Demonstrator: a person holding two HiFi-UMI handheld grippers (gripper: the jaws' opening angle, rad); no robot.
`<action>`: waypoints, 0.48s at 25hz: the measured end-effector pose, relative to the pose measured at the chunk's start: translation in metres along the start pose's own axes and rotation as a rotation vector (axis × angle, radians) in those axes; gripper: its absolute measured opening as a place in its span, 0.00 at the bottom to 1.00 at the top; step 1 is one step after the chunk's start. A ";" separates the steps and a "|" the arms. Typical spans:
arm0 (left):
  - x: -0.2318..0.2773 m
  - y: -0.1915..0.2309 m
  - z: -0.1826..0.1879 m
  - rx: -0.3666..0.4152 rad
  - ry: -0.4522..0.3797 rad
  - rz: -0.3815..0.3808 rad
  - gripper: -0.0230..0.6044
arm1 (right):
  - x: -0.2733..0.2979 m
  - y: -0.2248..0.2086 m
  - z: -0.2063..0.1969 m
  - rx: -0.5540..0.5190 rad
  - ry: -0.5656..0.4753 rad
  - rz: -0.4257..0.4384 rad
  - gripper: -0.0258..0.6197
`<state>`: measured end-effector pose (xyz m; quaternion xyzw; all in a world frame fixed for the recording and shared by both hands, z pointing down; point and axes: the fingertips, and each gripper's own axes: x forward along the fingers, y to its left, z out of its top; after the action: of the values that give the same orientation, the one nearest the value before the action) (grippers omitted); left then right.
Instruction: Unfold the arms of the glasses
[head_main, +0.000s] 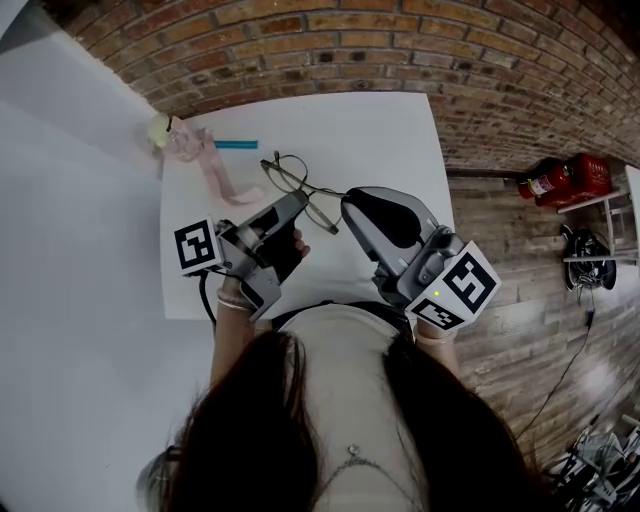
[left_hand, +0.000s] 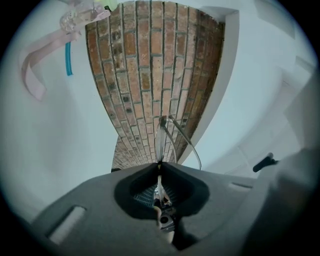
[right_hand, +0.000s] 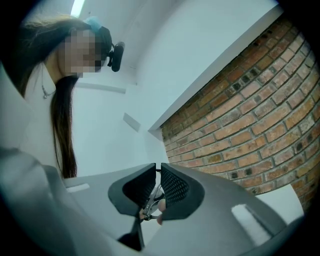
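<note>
Thin metal-framed glasses (head_main: 287, 176) are held up over the white table (head_main: 390, 130), between my two grippers. My left gripper (head_main: 298, 203) is shut on the glasses' near end; in the left gripper view the frame (left_hand: 161, 137) sticks out edge-on from the closed jaws (left_hand: 159, 165), with a thin arm curving off to the right. My right gripper (head_main: 347, 200) comes in from the right, and its jaws (right_hand: 158, 167) are shut on a thin metal part of the glasses (right_hand: 151, 199), which lies deep between the pads. The hinge itself is hidden.
A pink ribbon (head_main: 216, 172), a blue stick (head_main: 236, 144) and a small clear item (head_main: 168, 133) lie at the table's far left corner. A brick wall (head_main: 400, 50) runs behind the table. A red fire extinguisher (head_main: 560, 180) sits on the floor at right.
</note>
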<state>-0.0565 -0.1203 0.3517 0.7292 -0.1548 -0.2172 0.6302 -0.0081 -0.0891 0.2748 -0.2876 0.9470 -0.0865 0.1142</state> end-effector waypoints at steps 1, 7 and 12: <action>0.000 0.001 -0.001 0.000 0.003 0.002 0.07 | 0.000 0.000 0.001 -0.001 -0.003 -0.001 0.09; 0.002 0.005 -0.005 0.002 0.021 0.016 0.07 | 0.001 -0.002 0.007 -0.005 -0.017 -0.003 0.09; 0.003 0.008 -0.008 0.004 0.032 0.029 0.07 | 0.001 -0.004 0.011 -0.007 -0.026 -0.005 0.09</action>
<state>-0.0494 -0.1162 0.3602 0.7315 -0.1556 -0.1961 0.6343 -0.0042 -0.0937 0.2654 -0.2915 0.9450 -0.0798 0.1252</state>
